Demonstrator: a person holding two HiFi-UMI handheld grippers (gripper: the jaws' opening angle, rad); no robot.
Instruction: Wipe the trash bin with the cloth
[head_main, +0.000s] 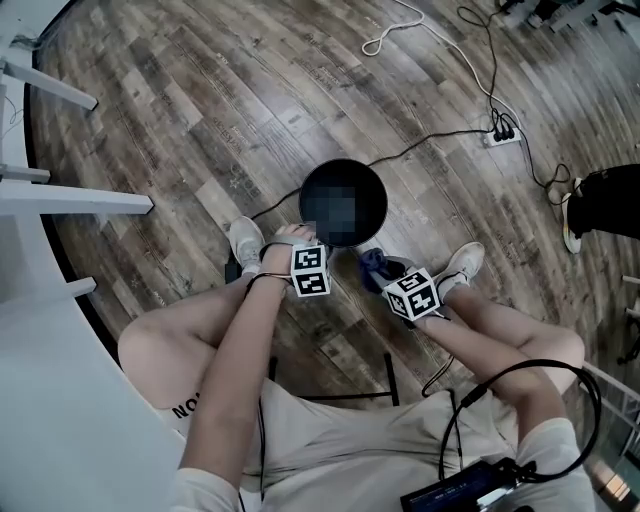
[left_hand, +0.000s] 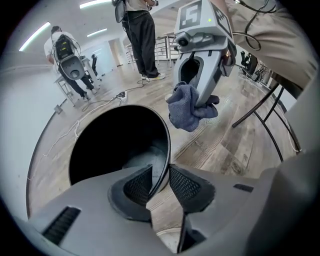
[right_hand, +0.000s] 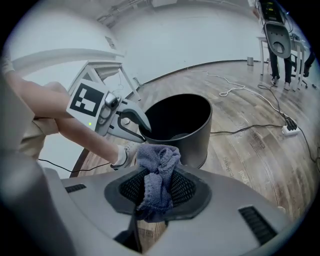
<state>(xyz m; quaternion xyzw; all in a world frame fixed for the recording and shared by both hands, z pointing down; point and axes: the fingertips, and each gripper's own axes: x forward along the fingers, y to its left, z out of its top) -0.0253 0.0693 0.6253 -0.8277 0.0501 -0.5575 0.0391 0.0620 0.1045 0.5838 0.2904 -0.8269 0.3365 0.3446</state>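
Head view: a seated person bends over a black trash bin (head_main: 372, 178) standing upright on the wooden floor (head_main: 180, 110) between the person's white shoes (head_main: 245, 240). The left gripper (head_main: 303, 238) meets the bin's near rim, and the right gripper (head_main: 385, 268) hangs just beside the bin on its right, carrying a blue cloth (head_main: 375, 262). A power strip (head_main: 502, 135) with cables lies well apart at upper right. Left gripper view: the jaws are spread and straddle the bin's thin rim, one pad inside the wall and one outside. Floor shows between the rim and the outer pad, so the rim sits between the pads without being pinched. This placement probably serves to steady the light bin so it does not slide under wiping pressure, though the hold is not firm at present. Beyond the bin, the right gripper holds the bunched cloth in the air, clear of the bin wall, and other people stand in the background. Right gripper view: the jaws are pressed onto the cloth (right_hand: 157, 170), which bulges above the pads and trails below them, so a loose wad is free to serve as the wiping face. The bin (right_hand: 192, 135) stands just ahead and the cloth does not touch it. The left gripper (right_hand: 142, 127) reaches its rim from the left. No wiping contact is visible at this moment.
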